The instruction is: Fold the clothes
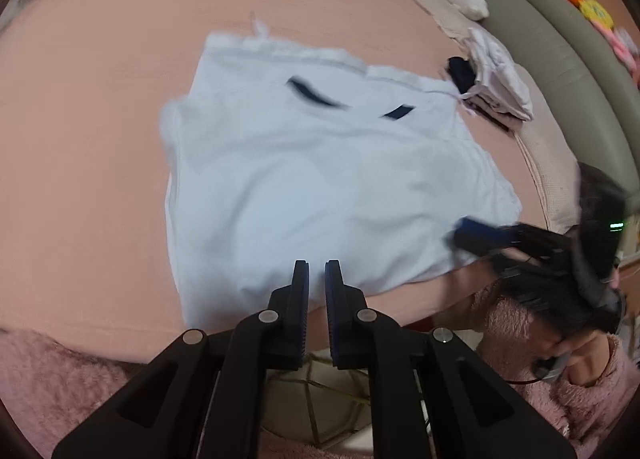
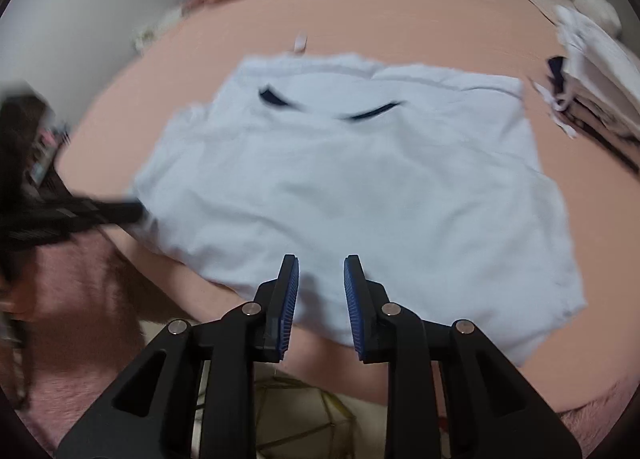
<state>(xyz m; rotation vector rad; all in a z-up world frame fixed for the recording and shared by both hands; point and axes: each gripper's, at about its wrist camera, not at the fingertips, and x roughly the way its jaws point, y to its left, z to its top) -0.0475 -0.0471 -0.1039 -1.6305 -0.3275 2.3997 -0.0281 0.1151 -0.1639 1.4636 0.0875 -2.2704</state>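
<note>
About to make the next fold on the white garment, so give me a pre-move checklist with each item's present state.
1. White garment lies spread on the pink bed sheet: ok, though wrinkled.
2. Left gripper empty, jaws slightly apart above the near hem: ok.
3. Right gripper empty, jaws apart above the near hem: ok.
4. Either gripper actually gripping the hem: not ok, nothing between the pads.
5. Stack of folded clothes lies clear of the garment: cannot tell, since its drawstring reaches the garment's corner.
6. Garment's far edge straight: cannot tell, the pictures are blurred.
</note>
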